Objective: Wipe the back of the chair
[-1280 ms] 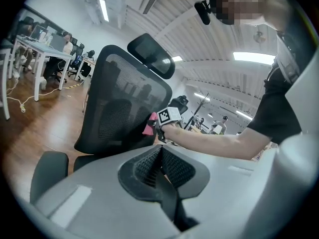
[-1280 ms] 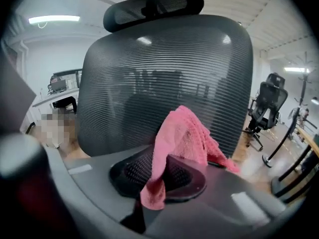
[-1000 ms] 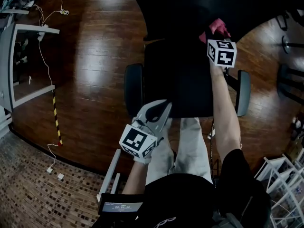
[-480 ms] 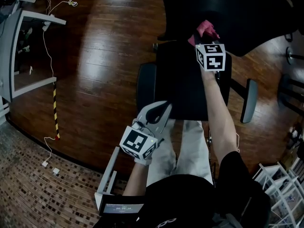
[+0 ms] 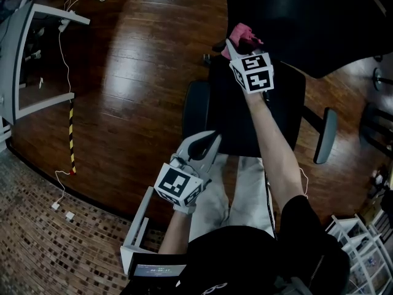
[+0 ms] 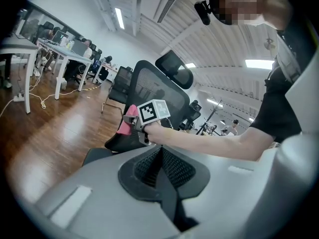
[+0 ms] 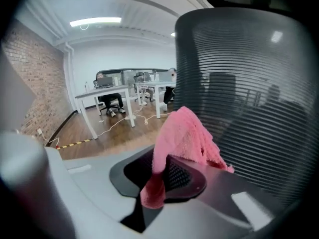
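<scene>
Chair back (image 7: 249, 83): black mesh, upright, filling the right half of the right gripper view. In the head view it is the dark mass (image 5: 307, 17) at the far right, beyond the seat (image 5: 233, 115).
Chair position: directly ahead of the person, with a black armrest on the left (image 5: 195, 112) and another on the right (image 5: 325, 134) of the seat.
Pink cloth (image 7: 184, 133): a bunched, fluffy rag. Its upper part stands up against or just beside the lower left of the mesh, and whether it touches cannot be told for certain. A tail hangs down between the jaws.
Right gripper (image 7: 159, 178): jaws closed on the pink cloth. It is held out at the far end of the stretched right arm, at the left edge of the chair back, with its marker cube towards the person.
Left gripper (image 6: 159, 168): jaws drawn together with nothing between them. It is held low on the near left, just beside the near left corner of the seat and well apart from the chair back.
Person: light trousers (image 5: 245, 189) and a dark top, standing close behind the seat's near edge.
Floor (image 5: 135, 72): dark polished wooden boards.
Desk (image 5: 24, 60): white, at the far left, with cables trailing beside it.
</scene>
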Available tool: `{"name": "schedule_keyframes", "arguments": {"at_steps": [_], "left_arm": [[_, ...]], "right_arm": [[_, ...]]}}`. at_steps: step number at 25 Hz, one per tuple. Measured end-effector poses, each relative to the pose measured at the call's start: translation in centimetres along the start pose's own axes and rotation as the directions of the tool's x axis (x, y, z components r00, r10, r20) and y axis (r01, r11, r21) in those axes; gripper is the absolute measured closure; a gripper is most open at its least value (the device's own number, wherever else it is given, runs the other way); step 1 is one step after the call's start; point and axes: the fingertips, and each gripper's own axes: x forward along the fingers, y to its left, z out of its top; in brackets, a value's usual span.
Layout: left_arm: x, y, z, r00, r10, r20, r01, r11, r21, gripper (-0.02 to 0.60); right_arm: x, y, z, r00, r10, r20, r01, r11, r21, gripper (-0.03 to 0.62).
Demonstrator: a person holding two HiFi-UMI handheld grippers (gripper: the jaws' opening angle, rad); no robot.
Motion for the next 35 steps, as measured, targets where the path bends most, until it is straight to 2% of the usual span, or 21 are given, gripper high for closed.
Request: {"name": "schedule_keyframes", "arguments": {"at_steps": [2,5,7,9,13,16,24,32,35], "left_arm": [[0.3,0.0,-0.1,1.000,0.001,-0.006,-0.001,1.000,0.004,0.591],[0.7,-0.3,-0.2,1.000,-0.002,-0.015,0.002,1.000,0.006,0.591],[0.6,-0.3,-0.2,1.000,-0.003,-0.020,0.003,1.000,0.008,0.591],[0.6,-0.4,-0.3,1.000,0.000,-0.024,0.000,1.000,0.008,0.591],[1.3,-1.1,-0.6,0.999,-0.004,-0.038,0.004,1.000,0.009,0.591],[2.2,-1.7,-0.9,0.999,-0.014,-0.050,0.015,1.000,0.013,0.591],[5.4,-3.9,-1.1,0.996,-0.047,-0.080,0.050,0.998,0.032,0.591],[9.8,-7.4,-0.4,0.989,-0.092,-0.112,0.100,0.993,0.066,0.591],[10.4,-8.0,-0.6,0.987,-0.103,-0.124,0.112,0.992,0.064,0.591]], "right_arm": [[0.8,2.6,0.3,0.995,0.098,0.014,-0.098,0.995,-0.030,0.554],[1.4,6.6,0.8,0.960,0.276,0.039,-0.272,0.958,-0.094,0.554],[1.6,7.6,0.8,0.948,0.317,0.038,-0.311,0.943,-0.117,0.554],[1.7,6.9,0.3,0.955,0.294,0.029,-0.290,0.951,-0.103,0.553],[1.0,2.5,-1.5,0.983,0.181,0.005,-0.181,0.983,-0.035,0.554],[0.1,-0.1,-3.0,0.991,0.131,-0.007,-0.131,0.991,0.003,0.554],[-2.4,-5.4,-6.0,0.998,0.061,-0.016,-0.061,0.997,0.053,0.553],[-7.2,-13.8,-9.5,0.998,-0.031,-0.046,0.036,0.993,0.108,0.553],[-8.5,-15.3,-10.9,0.996,-0.055,-0.072,0.063,0.991,0.116,0.553]]}}
